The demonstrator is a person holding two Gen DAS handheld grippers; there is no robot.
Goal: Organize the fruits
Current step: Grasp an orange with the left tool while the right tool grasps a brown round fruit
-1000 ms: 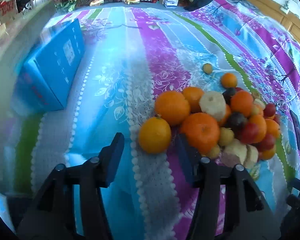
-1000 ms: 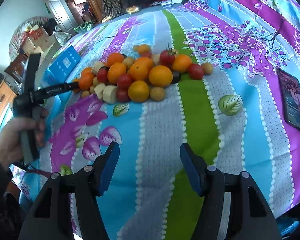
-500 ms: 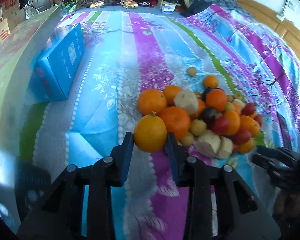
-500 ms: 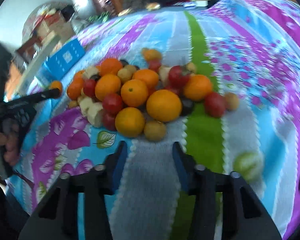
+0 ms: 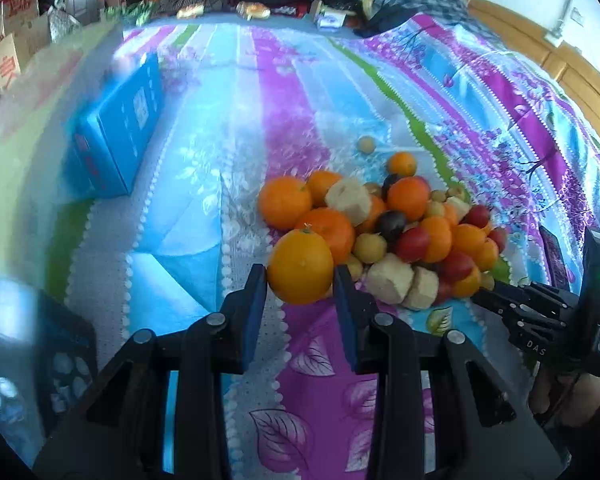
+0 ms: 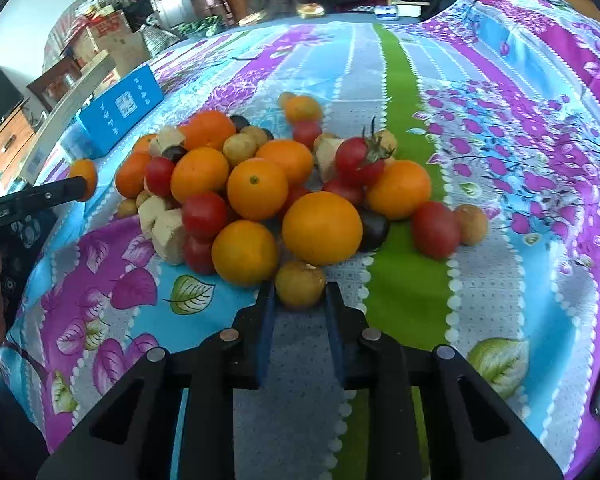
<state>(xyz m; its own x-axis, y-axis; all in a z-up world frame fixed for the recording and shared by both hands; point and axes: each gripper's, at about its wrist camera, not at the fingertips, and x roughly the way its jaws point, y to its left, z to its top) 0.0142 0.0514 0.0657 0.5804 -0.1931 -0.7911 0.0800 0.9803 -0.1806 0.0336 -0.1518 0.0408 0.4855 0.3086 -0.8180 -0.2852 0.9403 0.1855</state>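
The fruits (image 6: pixel 260 184) lay in one mixed heap on the bed (image 6: pixel 500 92), on its bright striped cover. The left gripper (image 5: pixel 300 280) had its fingers pinching a big orange (image 5: pixel 300 267) at the near left edge of the heap, likely because edge fruit comes away without rolling the rest. The right gripper (image 6: pixel 300 294) had its fingers pinching a small brown fruit (image 6: pixel 300 284) at the near edge, too. A blue box (image 5: pixel 118 136) sat far left, well apart.
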